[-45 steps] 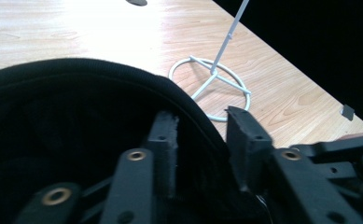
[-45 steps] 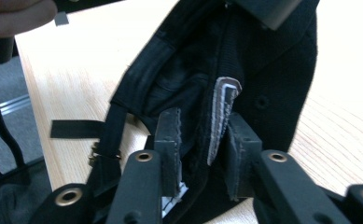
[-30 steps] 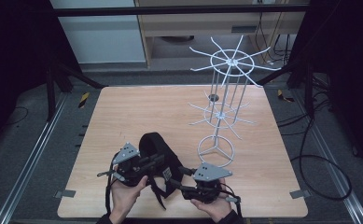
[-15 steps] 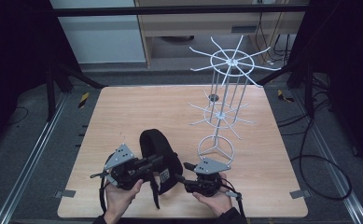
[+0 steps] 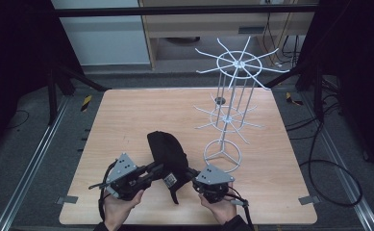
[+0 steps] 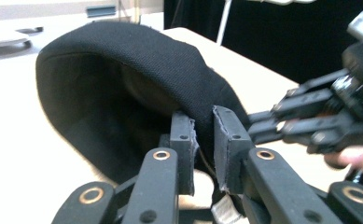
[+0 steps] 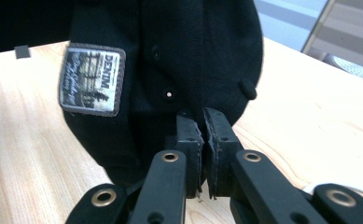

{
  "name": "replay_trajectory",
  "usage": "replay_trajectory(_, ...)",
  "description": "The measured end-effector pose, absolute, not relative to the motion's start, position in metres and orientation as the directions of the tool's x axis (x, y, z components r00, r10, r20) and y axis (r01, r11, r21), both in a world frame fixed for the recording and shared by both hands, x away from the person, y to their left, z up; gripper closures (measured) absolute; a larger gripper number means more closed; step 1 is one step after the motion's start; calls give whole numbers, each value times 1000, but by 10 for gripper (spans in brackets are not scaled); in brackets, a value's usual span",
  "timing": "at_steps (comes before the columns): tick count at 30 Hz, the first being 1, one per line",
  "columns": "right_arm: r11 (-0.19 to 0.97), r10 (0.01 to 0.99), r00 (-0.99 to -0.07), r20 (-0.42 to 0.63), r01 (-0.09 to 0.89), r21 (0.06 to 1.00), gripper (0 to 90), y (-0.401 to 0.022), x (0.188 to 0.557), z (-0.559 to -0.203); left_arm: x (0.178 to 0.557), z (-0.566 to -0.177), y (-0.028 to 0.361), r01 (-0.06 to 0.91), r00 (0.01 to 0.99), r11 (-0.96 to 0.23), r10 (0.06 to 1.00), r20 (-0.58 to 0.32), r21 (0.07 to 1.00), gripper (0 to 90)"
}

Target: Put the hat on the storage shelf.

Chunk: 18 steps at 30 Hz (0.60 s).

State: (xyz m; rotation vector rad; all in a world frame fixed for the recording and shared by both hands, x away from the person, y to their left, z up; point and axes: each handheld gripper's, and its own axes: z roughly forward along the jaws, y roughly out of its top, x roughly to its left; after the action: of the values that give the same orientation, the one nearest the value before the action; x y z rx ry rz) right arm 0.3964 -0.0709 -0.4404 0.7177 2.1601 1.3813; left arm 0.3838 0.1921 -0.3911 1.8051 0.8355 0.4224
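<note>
A black cap (image 5: pixel 168 154) with a woven patch (image 7: pixel 91 79) is held just above the wooden table (image 5: pixel 127 115) near its front edge. My left gripper (image 5: pixel 158 168) comes in from the left. Its pads (image 6: pixel 203 135) clamp the cap's rim (image 6: pixel 123 60), though the jaws have just eased slightly wider. My right gripper (image 5: pixel 190 172) comes in from the right. Its jaws have just been closing and now pinch the cap's lower fabric (image 7: pixel 202 121). In the left gripper view the right gripper (image 6: pixel 319 116) reaches in at the right.
A white wire carousel rack (image 5: pixel 232 115) stands to the right of the cap, and its round base (image 5: pixel 222 156) is close to my right gripper. A cable trails from each gripper off the table's front edge. Dark frame posts stand around the table.
The cap has been drawn up from a looser heap into a tighter upright shape between the grippers. My right gripper's jaws have come together on it. Both hands have stayed near the front edge.
</note>
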Motion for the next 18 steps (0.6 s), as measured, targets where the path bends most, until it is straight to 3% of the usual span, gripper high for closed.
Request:
replay_trajectory(9,443,570,-811,-127,174,879,838,-36,395,-447,384,-423,229,432,621,-230,777,-103,872,695)
replay_trajectory(15,430,565,-818,-107,182,885,829,-11,399,-447,392,-442,251,479,550,-245,832,-70,843,644)
replay_trajectory(18,415,573,-814,-91,193,889,807,-3,400,-448,395,-446,255,489,512,-254,858,-39,834,572)
